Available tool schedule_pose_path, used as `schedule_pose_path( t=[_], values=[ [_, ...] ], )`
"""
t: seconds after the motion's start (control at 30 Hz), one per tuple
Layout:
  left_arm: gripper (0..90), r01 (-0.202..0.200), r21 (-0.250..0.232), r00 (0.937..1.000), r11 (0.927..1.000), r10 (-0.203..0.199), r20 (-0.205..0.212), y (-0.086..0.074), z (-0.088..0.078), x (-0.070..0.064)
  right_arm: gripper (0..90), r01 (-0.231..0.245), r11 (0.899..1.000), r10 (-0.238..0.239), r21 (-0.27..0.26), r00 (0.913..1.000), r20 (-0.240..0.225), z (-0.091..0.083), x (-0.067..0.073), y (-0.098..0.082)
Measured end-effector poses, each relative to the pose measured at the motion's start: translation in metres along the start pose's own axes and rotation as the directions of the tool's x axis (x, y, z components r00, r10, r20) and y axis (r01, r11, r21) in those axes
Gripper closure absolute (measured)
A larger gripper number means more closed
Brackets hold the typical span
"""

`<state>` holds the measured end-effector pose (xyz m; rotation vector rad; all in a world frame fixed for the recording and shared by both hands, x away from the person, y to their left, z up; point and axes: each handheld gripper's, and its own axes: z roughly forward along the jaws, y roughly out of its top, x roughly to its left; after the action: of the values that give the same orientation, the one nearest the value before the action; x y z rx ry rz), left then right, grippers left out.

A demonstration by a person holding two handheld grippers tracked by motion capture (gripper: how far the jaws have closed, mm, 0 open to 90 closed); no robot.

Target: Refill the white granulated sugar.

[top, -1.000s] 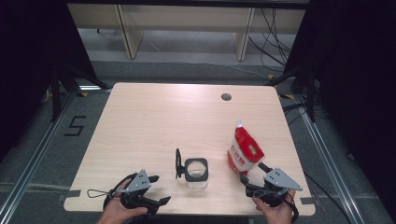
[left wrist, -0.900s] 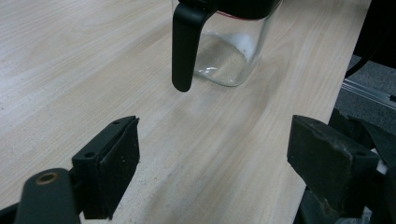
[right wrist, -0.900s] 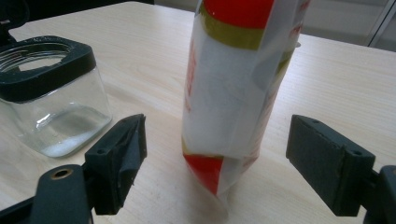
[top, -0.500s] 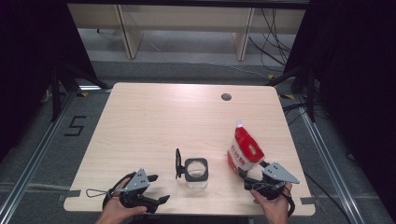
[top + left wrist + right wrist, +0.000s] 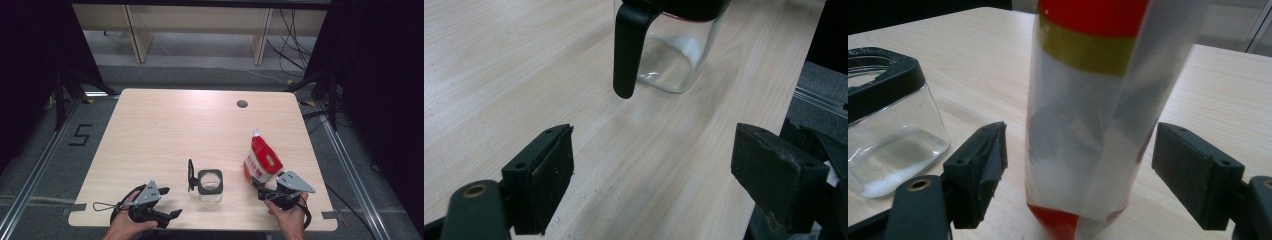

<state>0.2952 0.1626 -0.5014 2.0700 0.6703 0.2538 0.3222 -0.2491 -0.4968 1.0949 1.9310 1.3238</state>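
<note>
We have the right gripper [image 5: 264,194] with fingers spread wide either side of the red-and-white pouch [image 5: 261,162], not touching it yet; the pouch stands upright near the counter's [image 5: 165,130] front right. Left gripper [image 5: 167,202] fingers are also wide open, holding nothing, pointed at the glass jar [image 5: 210,184] at front centre. Jar's black lid [image 5: 190,175] is flipped up on its left side.

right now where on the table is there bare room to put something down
The whole far half of the table is bare, up to the small round hole, and so is the left side beside the jar. The near edge is crowded: jar, pouch, both hand-held grippers.
</note>
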Motion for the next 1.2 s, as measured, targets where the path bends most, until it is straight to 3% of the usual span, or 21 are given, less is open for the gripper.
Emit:
schedule_pose_path(
  t=[0.1, 0.17, 0.2, 0.23, 0.27, 0.33, 0.43, 0.5, 0.77, 0.8, 0.87, 0.9, 0.97, 1.03, 1.1, 1.2],
  values=[
    [16.8, -0.011, 0.012, 0.9999, 0.9999, 0.011, -0.003, 0.000, 0.000, 0.001, 23.0, 0.012, 1.000, -0.012, -0.010, 0.9999, 0.012, 0.002, -0.001, 0.000],
    [16.8, 0.010, -0.006, 1.0000, 0.9999, -0.010, 0.001, 0.000, 0.001, -0.001, 23.1, 0.017, 1.000, -0.017, -0.021, 0.9998, 0.008, 0.004, 0.000, 0.000],
    [16.8, -0.005, 0.001, 1.0000, 1.0000, 0.005, -0.004, 0.000, 0.001, 0.000, 23.0, 0.021, 1.000, -0.020, -0.014, 0.9996, 0.018, 0.004, 0.000, 0.000],
    [16.7, 0.025, 0.003, 0.9996, 0.9997, -0.025, -0.010, -0.001, 0.002, -0.002, 23.0, 0.039, 0.999, -0.039, -0.009, 0.9992, 0.012, 0.005, -0.001, 0.001],
    [16.8, 0.025, 0.001, 0.9997, 0.9997, -0.025, -0.007, -0.001, 0.002, -0.002, 23.0, 0.042, 0.999, -0.042, -0.014, 0.9990, 0.011, 0.006, -0.001, 0.001],
    [16.7, 0.029, -0.001, 0.9996, 0.9996, -0.029, -0.003, -0.001, 0.002, -0.002, 23.5, 0.020, 1.000, -0.020, -0.011, 0.9998, 0.006, 0.008, 0.001, 0.000],
    [16.7, 0.021, -0.001, 0.9998, 0.9998, -0.021, -0.006, 0.000, 0.002, -0.001, 23.7, 0.043, 0.999, -0.043, -0.010, 0.9991, 0.006, 0.010, 0.000, 0.000],
    [16.7, 0.035, 0.001, 0.9994, 0.9994, -0.035, -0.005, 0.000, 0.002, -0.002, 23.8, 0.017, 1.000, -0.017, -0.008, 0.9997, 0.017, 0.010, 0.003, 0.000],
    [16.7, 0.046, -0.010, 0.9989, 0.9989, -0.046, -0.002, 0.000, 0.003, -0.002, 25.3, 0.011, 0.998, -0.010, -0.055, 0.9997, 0.022, 0.018, 0.001, -0.002],
    [16.7, 0.038, 0.005, 0.9992, 0.9993, -0.038, -0.006, 0.000, 0.002, -0.002, 25.3, 0.026, 0.997, -0.025, -0.073, 0.9996, 0.017, 0.020, -0.001, -0.002],
    [16.7, 0.033, 0.009, 0.9994, 0.9994, -0.033, -0.007, 0.000, 0.001, -0.001, 25.3, 0.001, 0.998, 0.000, -0.060, 0.9998, 0.020, 0.019, 0.002, -0.002],
    [16.7, 0.032, 0.010, 0.9995, 0.9994, -0.032, -0.007, 0.000, 0.001, -0.001, 25.3, 0.044, 0.997, -0.043, -0.069, 0.9988, 0.023, 0.021, 0.000, -0.002],
    [16.8, 0.004, 0.013, 1.0000, 0.9999, -0.004, -0.004, 0.000, 0.001, 0.000, 25.3, 0.038, 0.997, -0.037, -0.072, 0.9992, 0.017, 0.023, 0.000, -0.002],
    [16.7, 0.031, 0.010, 0.9995, 0.9995, -0.031, -0.011, 0.000, 0.001, -0.001, 25.5, 0.030, 0.996, -0.028, -0.079, 0.9994, 0.021, 0.024, 0.000, -0.002],
    [16.7, 0.028, 0.008, 0.9996, 0.9996, -0.028, -0.008, 0.000, 0.001, -0.001, 25.6, -0.004, 0.997, 0.007, -0.079, 0.9996, 0.029, 0.025, 0.002, -0.002],
    [16.7, 0.033, 0.010, 0.9994, 0.9994, -0.033, -0.007, 0.000, 0.001, -0.001, 25.6, 0.025, 0.996, -0.023, -0.089, 0.9995, 0.022, 0.027, -0.003, -0.002]
  ],
)
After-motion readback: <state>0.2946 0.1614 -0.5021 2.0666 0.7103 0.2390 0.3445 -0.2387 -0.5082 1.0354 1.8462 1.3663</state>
